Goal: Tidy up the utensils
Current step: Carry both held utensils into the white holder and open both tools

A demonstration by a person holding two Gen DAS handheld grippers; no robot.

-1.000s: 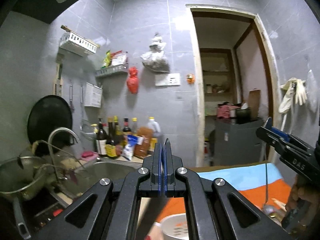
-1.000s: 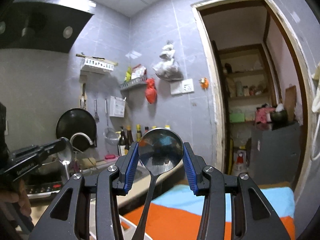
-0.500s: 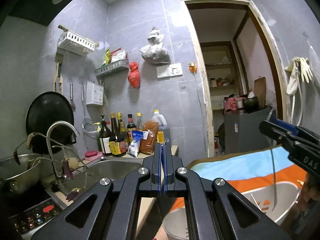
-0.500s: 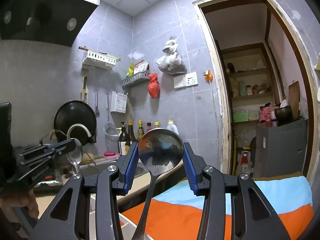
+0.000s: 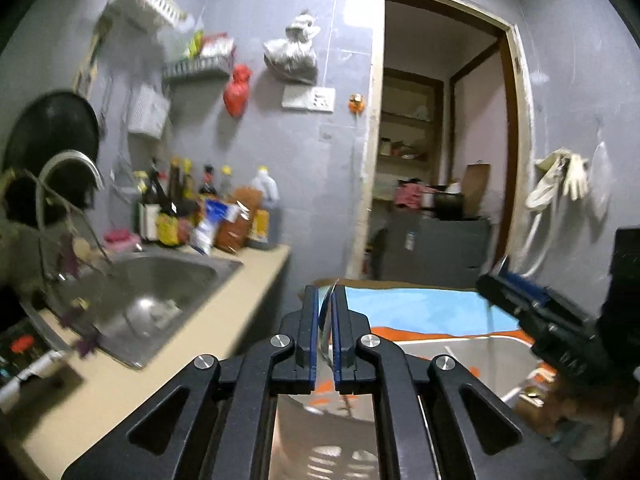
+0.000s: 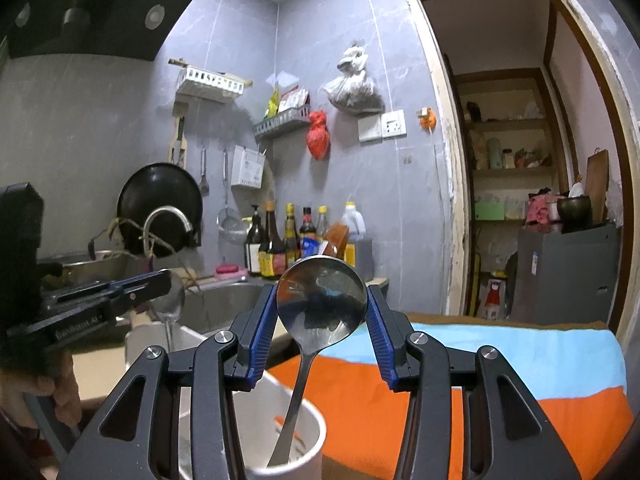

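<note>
Right wrist view puts the right gripper [image 6: 322, 297] straight ahead of me, pointing roughly level; its blue pads are clamped on either side of the bowl of a large spoon [image 6: 322, 312], which faces the camera and mirrors the room; the handle hangs down between the jaws and its lower end sits inside the round mouth of a white holder [image 6: 316, 432] directly below. I read that as a firm grasp, both pads touching the bowl's rim.

Off to the left in the same view the left gripper [image 6: 158, 282] reaches in sideways, a hand [image 6: 66, 394] wrapped round its grip; a small spoon [image 6: 173, 304] dangles from its tip, bowl up, handle dropping towards a squarer part of the holder behind the round cup; I cannot tell whether the handle's end is inside yet.

From the left wrist view the picture is blurred; its jaws are opening a crack, with the small spoon's bowl edge-on as a thin sliver between the pads, seemingly pinched at this instant. The holder lies below and to the right there, standing on an orange and blue cloth [image 6: 500, 384]; a steel sink [image 5: 160, 292] sits to the left, bottles lined up behind it.
</note>
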